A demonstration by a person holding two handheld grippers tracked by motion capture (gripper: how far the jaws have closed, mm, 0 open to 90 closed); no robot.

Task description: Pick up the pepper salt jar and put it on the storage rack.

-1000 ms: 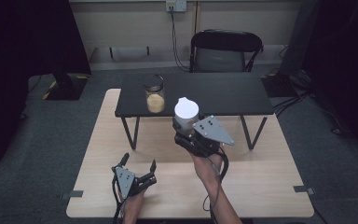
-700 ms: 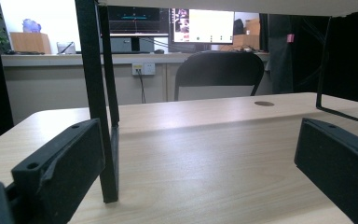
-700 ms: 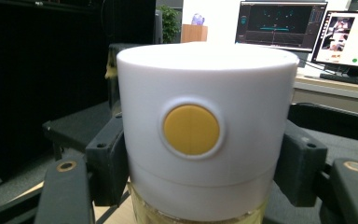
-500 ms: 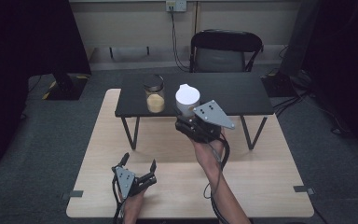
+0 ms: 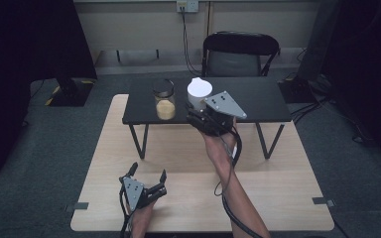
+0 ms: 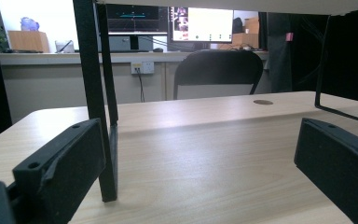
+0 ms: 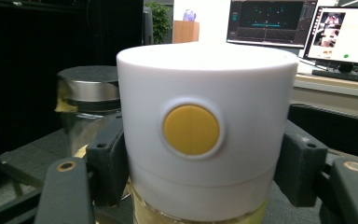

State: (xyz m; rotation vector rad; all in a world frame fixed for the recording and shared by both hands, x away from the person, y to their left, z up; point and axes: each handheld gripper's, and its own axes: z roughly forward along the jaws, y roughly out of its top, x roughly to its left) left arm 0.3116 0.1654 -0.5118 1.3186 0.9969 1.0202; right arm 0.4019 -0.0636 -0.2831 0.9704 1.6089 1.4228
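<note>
R tool [image 5: 197,115] is clenched on the white-lidded jar [image 5: 199,92]. In the right gripper view both pads bear on the lid's sides, yellow button [image 7: 191,129] facing the cam, and I can see yellowish contents at the bottom edge. Jar axis is upright, no tilt I can make out.

Key relation: the jar is over the front edge of the black shelf [image 5: 258,96], just R of the glass jar w/ black lid [image 5: 164,99]. The two sit close, but I can't tell whether there's a gap or contact. The glass jar lies to the jar's left on the shelf, so any set-down has to stay clear on that side. I also can't tell if the jar's base is already on the shelf or just above it.

L tool [image 5: 147,174] is released, jaws wide, resting low on the bench [image 5: 278,183], near edge, well apart from the shelf. Nothing between its jaws in the left gripper view, just the shelf leg [image 6: 95,100] ahead. R hand is the nearer one by far.

Vs 1 s ago: R tool + jar have moved fwd and up from the shelf's front edge onto it. L tool unchanged.
</note>
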